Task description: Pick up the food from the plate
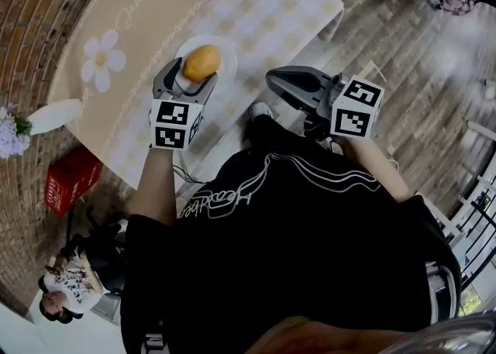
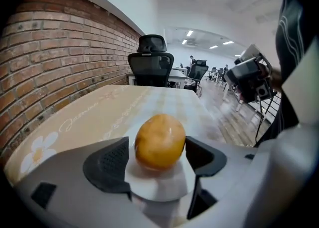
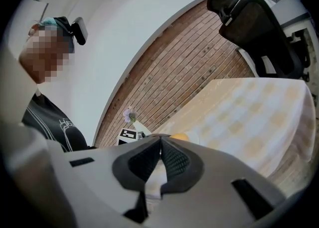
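Note:
An orange-yellow rounded piece of food (image 1: 201, 62) sits on a small white plate (image 1: 227, 56) near the table's front edge. My left gripper (image 1: 188, 78) reaches over the plate with one jaw on each side of the food. In the left gripper view the food (image 2: 159, 142) stands on the plate (image 2: 158, 188) between the dark pads (image 2: 107, 164). The left pad stands a little apart from it and the right pad is close beside it. My right gripper (image 1: 273, 78) hangs off the table to the right, and in the right gripper view (image 3: 160, 144) its pads meet with nothing between them.
The table carries a beige checked cloth (image 1: 147, 12) with a daisy print. A white vase with purple flowers (image 1: 46, 116) lies at its left end, and a red box (image 1: 71, 180) is below that. A black office chair (image 2: 151, 62) stands beyond the table. Another person (image 1: 66, 283) is at lower left.

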Action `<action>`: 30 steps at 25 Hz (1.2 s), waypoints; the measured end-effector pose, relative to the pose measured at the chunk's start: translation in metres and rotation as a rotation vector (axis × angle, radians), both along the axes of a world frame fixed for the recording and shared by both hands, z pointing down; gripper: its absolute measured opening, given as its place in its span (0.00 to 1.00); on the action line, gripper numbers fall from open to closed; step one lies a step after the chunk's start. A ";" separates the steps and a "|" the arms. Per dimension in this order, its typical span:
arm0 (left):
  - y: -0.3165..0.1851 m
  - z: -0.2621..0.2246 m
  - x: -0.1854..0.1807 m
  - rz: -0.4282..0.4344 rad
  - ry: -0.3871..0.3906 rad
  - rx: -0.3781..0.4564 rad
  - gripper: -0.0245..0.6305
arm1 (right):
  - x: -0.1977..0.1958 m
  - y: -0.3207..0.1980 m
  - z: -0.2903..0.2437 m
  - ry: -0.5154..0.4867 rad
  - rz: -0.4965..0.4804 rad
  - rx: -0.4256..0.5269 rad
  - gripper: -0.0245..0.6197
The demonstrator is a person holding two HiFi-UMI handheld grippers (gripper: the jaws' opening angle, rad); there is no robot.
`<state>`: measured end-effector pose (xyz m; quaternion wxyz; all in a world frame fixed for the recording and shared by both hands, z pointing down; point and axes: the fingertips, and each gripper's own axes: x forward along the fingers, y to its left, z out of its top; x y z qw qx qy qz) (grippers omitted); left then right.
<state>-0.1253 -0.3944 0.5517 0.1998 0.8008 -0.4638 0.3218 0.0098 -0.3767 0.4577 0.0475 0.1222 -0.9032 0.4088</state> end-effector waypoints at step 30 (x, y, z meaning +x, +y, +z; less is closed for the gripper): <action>0.016 -0.019 0.000 -0.138 0.109 0.030 0.50 | -0.003 -0.010 0.011 0.018 0.029 0.000 0.03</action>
